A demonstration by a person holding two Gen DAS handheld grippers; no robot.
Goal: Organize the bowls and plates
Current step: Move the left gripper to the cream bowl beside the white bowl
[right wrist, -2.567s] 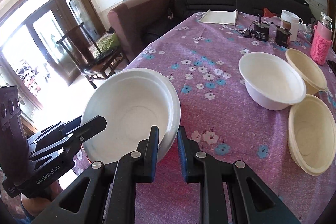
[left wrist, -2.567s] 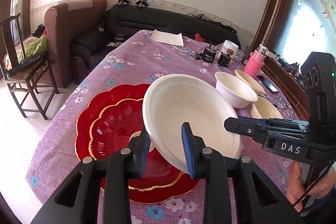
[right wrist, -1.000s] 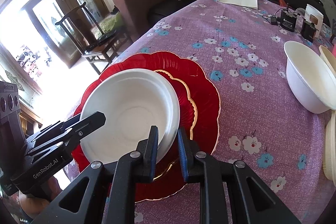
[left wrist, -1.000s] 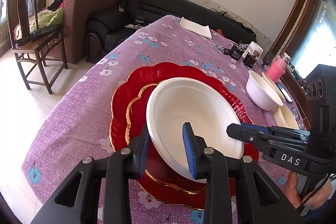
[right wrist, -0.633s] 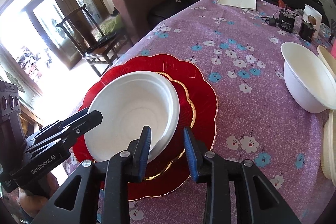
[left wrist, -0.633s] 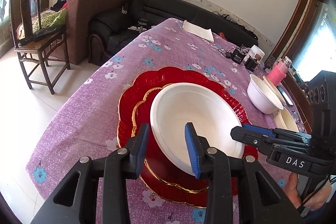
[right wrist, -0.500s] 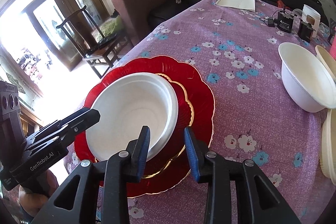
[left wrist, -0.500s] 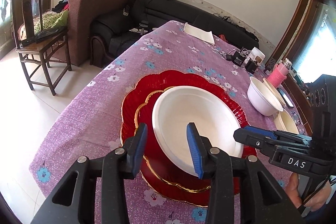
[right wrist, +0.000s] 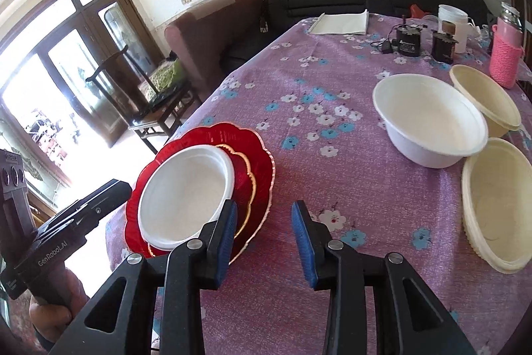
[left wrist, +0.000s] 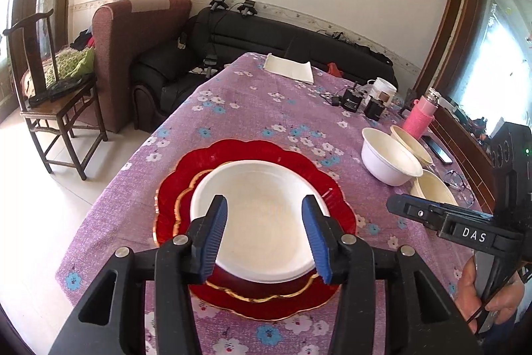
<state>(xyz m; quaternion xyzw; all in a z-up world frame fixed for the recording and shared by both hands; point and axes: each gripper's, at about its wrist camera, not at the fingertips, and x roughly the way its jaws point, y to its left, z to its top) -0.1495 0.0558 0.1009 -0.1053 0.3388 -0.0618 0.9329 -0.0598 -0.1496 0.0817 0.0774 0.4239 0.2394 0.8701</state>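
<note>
A white shallow plate (left wrist: pixel 259 185) lies on a small gold-rimmed red plate (left wrist: pixel 181 202), which sits on a large scalloped red plate (left wrist: pixel 252 150) at the near left of the purple flowered table (left wrist: pixel 259 112). My left gripper (left wrist: pixel 264 202) hovers over the white plate's near rim. Its jaws are opening, and its pads do not touch the plate. My right gripper (right wrist: pixel 264 207) stands open just right of the stack (right wrist: pixel 186 192), above bare cloth. A deep white bowl (right wrist: pixel 429 125) and two cream bowls (right wrist: pixel 482 102) (right wrist: pixel 495 202) stand at the right.
At the far right of the table stand a pink bottle (left wrist: pixel 419 118), black chargers (left wrist: pixel 352 100) and a white mug (left wrist: pixel 382 88). A folded white cloth (left wrist: pixel 289 69) lies at the far end. A phone (left wrist: pixel 439 150) and glasses (left wrist: pixel 460 185) lie near the right edge. A wooden chair (left wrist: pixel 50 95) stands left of the table.
Both grippers opened and let go of the white plate, which now rests on the red plates. Both drew back and up, and the right one swung to the right of the stack.
</note>
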